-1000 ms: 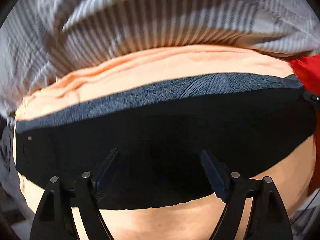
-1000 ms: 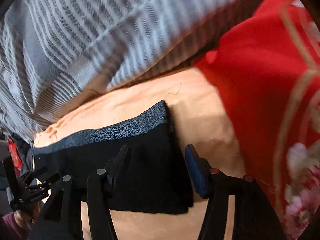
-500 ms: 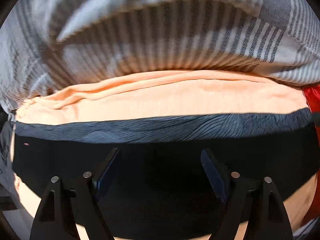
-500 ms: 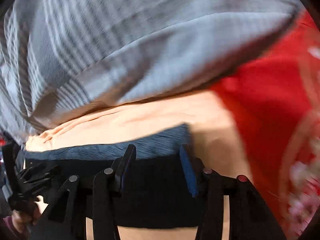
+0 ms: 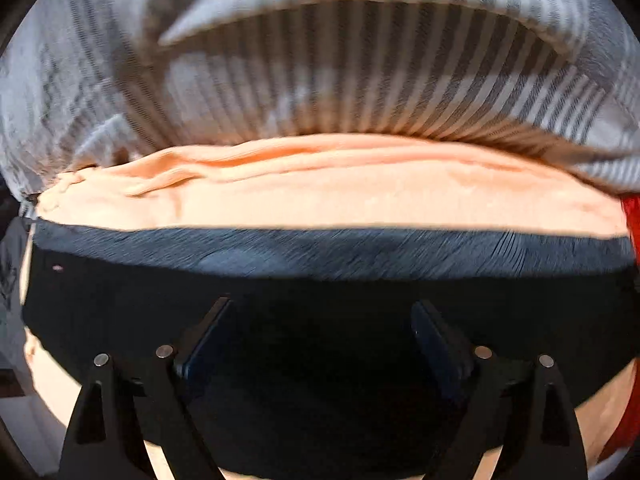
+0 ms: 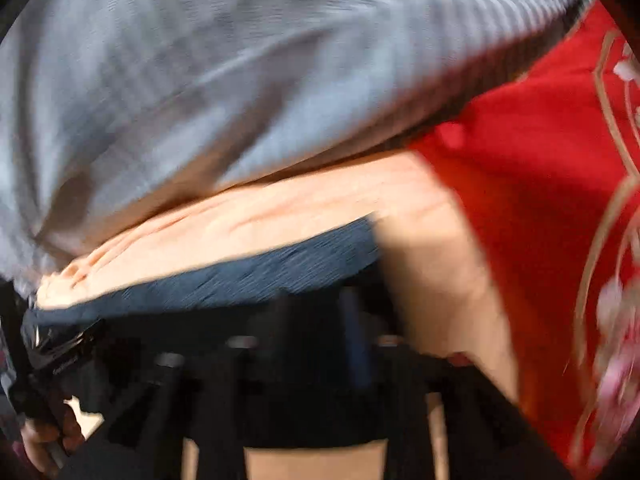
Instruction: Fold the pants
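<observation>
Left gripper [image 5: 322,320]: black two-finger tool pointing steeply down over the pants. Jaws stand wide and are opening further; nothing is pinched between them. The blue-faced fingers [image 5: 204,334] hang over the dark cloth, which fills the gap beneath them; contact with the cloth cannot be told.

Right gripper [image 6: 316,320]: heavily blurred in its own view. Jaws about half apart and opening. Dark cloth lies between and under the fingers, but no pinch shows; released, as far as the blur allows.

Pants [image 5: 320,292]: black, folded into a wide flat band lying across the peach sheet, with a grey-blue textured strip [image 5: 320,250] along the far edge. A tiny pale mark sits near the band's left end, too small to read. In the right wrist view the band's right end [image 6: 280,272] stops short of the red cloth.

Peach sheet [image 5: 320,192]: the surface beneath the pants, creased along its far edge.

Striped grey-and-white bedding [image 5: 340,80]: bunched behind the sheet, overhanging it.

Red cloth [image 6: 520,200]: to the right, with gold lines and pink flowers.

Hand [image 6: 44,436]: at the lower left of the right wrist view, gripping the left tool's handle.

Writing: none legible in either view.
</observation>
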`<state>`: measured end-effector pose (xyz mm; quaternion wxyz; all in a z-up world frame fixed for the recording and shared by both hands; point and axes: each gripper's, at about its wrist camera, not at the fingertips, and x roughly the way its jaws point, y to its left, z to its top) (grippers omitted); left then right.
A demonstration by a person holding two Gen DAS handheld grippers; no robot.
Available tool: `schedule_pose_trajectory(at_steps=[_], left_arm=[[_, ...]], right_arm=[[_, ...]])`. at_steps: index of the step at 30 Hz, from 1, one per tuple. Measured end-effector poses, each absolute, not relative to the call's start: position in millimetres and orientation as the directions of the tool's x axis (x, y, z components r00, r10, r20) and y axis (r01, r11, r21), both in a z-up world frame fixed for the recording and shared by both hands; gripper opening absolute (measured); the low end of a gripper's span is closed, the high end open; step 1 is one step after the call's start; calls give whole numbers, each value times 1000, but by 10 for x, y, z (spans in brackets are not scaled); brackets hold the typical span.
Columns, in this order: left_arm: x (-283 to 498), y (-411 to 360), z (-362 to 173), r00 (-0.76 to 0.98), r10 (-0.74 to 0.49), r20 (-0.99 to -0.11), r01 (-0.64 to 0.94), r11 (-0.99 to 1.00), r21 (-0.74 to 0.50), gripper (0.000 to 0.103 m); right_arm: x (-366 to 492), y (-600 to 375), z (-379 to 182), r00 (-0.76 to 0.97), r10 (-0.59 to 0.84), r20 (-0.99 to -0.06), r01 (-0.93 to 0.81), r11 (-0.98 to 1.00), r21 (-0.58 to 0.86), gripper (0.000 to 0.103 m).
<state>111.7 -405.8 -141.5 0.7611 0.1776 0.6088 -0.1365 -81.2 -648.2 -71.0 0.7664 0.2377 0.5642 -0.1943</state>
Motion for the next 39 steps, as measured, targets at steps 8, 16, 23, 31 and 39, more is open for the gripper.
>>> schedule_pose_trajectory(at_steps=[8, 16, 23, 31, 39], left_arm=[[1447, -2891, -1355, 332, 108, -937, 369, 899, 234, 79], [2430, -1581, -1833, 300, 186, -936, 237, 936, 262, 81], [2992, -1409, -1873, 338, 198, -920, 213, 936, 280, 85], [2192, -1150, -1382, 349, 120, -929, 417, 868, 269, 85], [2115, -579, -1715, 270, 72, -960, 329, 930, 162, 95]], right_arm=[[-645, -5189, -1088, 239, 92, -967, 470, 860, 198, 62], [-723, -4848, -1191, 249, -63, -966, 450, 891, 58, 78], [-515, -4798, -1254, 221, -112, -969, 487, 873, 10, 83], [-335, -4150, -969, 271, 35, -962, 466, 870, 162, 75], [-137, -2855, -1718, 275, 600, -752, 430, 622, 654, 51]])
